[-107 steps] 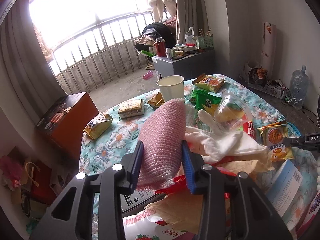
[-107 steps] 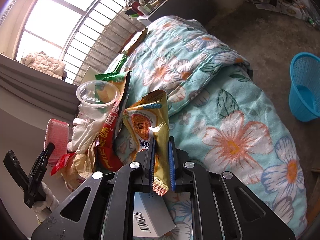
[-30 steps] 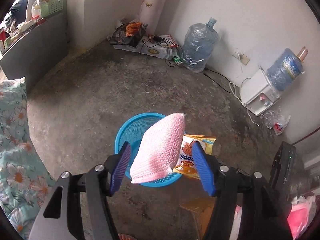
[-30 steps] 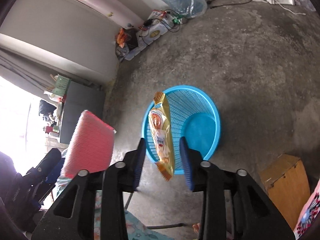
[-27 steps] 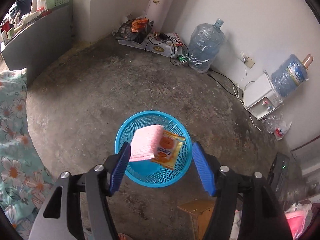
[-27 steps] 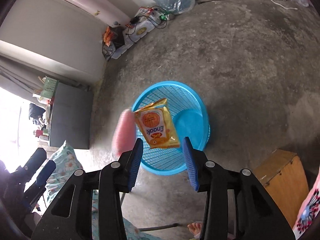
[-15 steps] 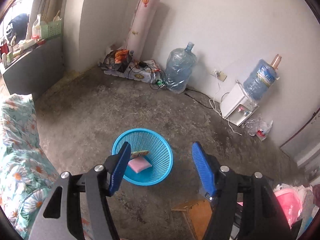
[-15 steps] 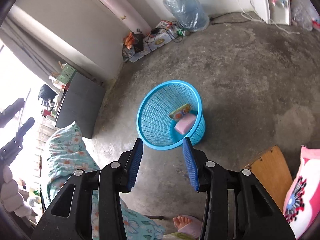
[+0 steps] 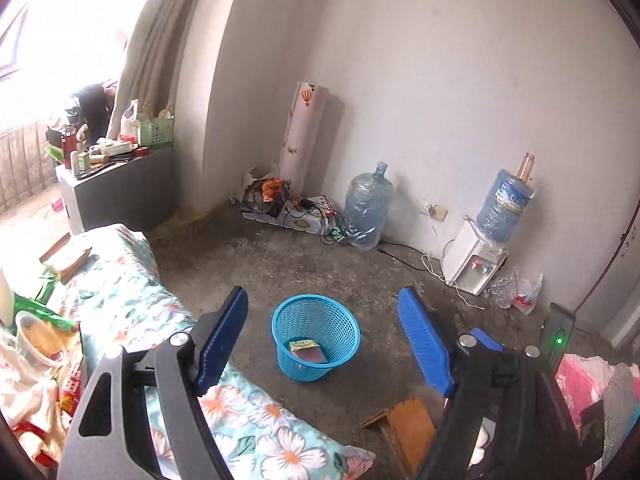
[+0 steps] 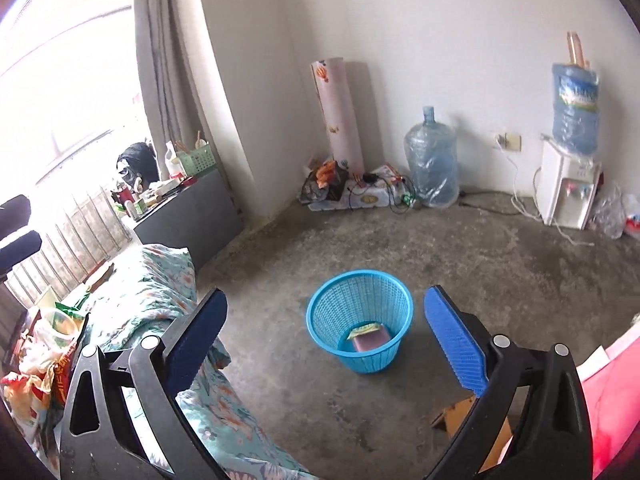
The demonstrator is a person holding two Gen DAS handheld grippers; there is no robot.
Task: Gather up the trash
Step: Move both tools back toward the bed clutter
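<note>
Blue plastic mesh forms the basket (image 9: 316, 336) standing upright on the bare concrete floor (image 9: 280, 264), and two pieces of trash lie at its bottom: a pink pad (image 9: 310, 356) and, touching it, a yellow snack packet (image 9: 302, 345). Both left tongs (image 9: 322, 344) and right tongs (image 10: 324, 340) are spread wide and hold nothing; the basket shows between the fingers in each wrist view, well below them.

The step in hand appears to be going for more trash. What remains sits on the bench with the floral cloth (image 9: 132, 300), at the left edge of both views: a clear plastic cup (image 9: 38, 338), a green wrapper (image 9: 48, 314), a red wrapper (image 9: 74, 380) and white crumpled paper (image 9: 20, 396), heaped close together.

To do it well, the person would likely turn both tongs toward that heap with the jaws kept wide, pick the topmost or outermost piece for each so neighbours are not dragged along, and close on a flat fold of wrapper, not a loose corner. The cup is light and thin; a grip across its rim probably holds better than a squeeze on its wall. The cloth lies rumpled, so a low approach risks snagging it.
</note>
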